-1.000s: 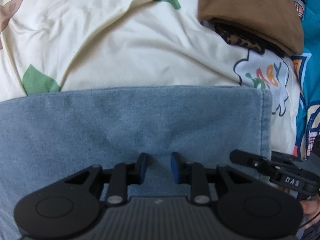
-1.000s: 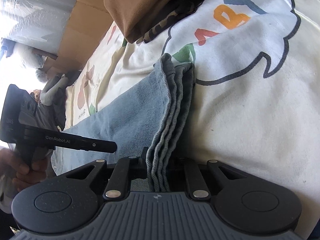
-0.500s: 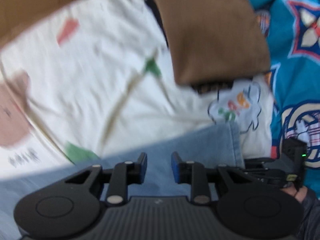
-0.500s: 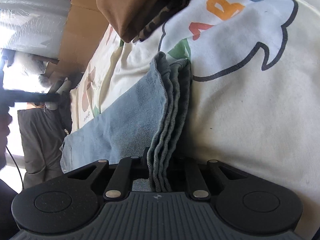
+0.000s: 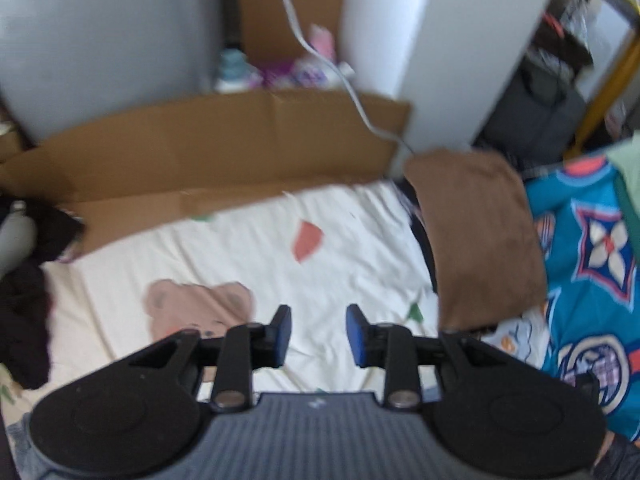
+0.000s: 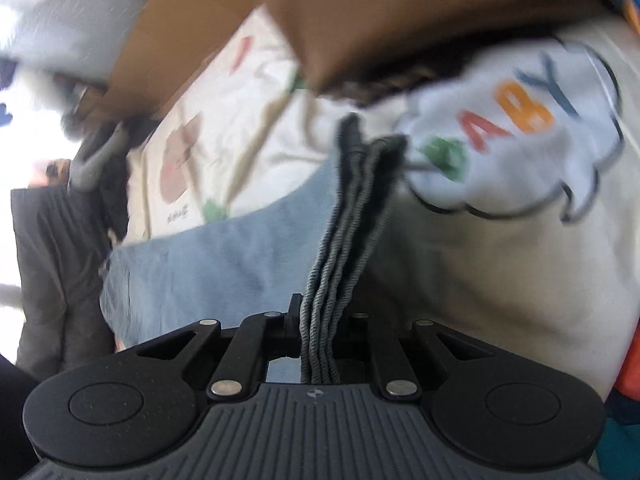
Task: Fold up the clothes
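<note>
Between right gripper jaws: folded denim garment edge.

Light-blue denim garment, brown cloth

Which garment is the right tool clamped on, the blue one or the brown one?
The blue denim garment: its stacked folded edge runs between the right tool fingers. The brown folded garment lies farther off, untouched.

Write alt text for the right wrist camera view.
The right gripper is shut on the stacked edge of a folded blue denim garment lying on a cream printed sheet. A brown folded cloth sits beyond; the picture is motion-blurred.
</note>
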### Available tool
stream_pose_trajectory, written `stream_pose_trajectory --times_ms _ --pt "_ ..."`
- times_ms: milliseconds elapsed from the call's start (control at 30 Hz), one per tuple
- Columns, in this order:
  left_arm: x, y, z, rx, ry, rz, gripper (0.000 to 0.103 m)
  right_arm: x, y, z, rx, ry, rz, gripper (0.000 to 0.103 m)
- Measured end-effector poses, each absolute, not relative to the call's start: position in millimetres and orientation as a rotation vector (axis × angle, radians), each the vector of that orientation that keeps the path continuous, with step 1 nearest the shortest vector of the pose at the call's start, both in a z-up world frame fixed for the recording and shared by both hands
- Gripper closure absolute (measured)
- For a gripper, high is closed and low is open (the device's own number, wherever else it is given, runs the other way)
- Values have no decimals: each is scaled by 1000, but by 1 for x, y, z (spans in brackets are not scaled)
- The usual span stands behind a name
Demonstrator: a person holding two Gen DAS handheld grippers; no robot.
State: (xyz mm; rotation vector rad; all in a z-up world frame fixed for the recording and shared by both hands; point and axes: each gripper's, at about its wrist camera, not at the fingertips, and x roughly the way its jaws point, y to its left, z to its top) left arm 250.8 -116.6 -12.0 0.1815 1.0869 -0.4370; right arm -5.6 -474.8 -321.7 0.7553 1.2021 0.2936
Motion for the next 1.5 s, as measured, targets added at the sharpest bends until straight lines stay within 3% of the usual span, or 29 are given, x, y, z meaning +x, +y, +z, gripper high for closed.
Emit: stream_pose_trajectory --times_ms 200,467,567,667,933,1367,1500 --pt "235 -30 55 87 1003 -365 67 13 -451 -271 653 1280 239 93" --pt "215 80 105 16 908 -222 63 37 -406 -210 513 1355 219 93" --pt "205 109 118 23 847 -198 51 51 -389 -189 460 1393 222 93" --pt "195 133 120 8 837 -190 50 66 -377 -168 426 1423 238 93" --pt "162 187 76 -26 883 -163 44 87 -357 -120 355 1444 271 93" --pt "123 201 -54 -40 1057 -192 38 69 -317 -68 439 1407 193 93" --pt "112 201 -95 -38 1116 -204 28 57 -313 -55 504 1369 163 93"
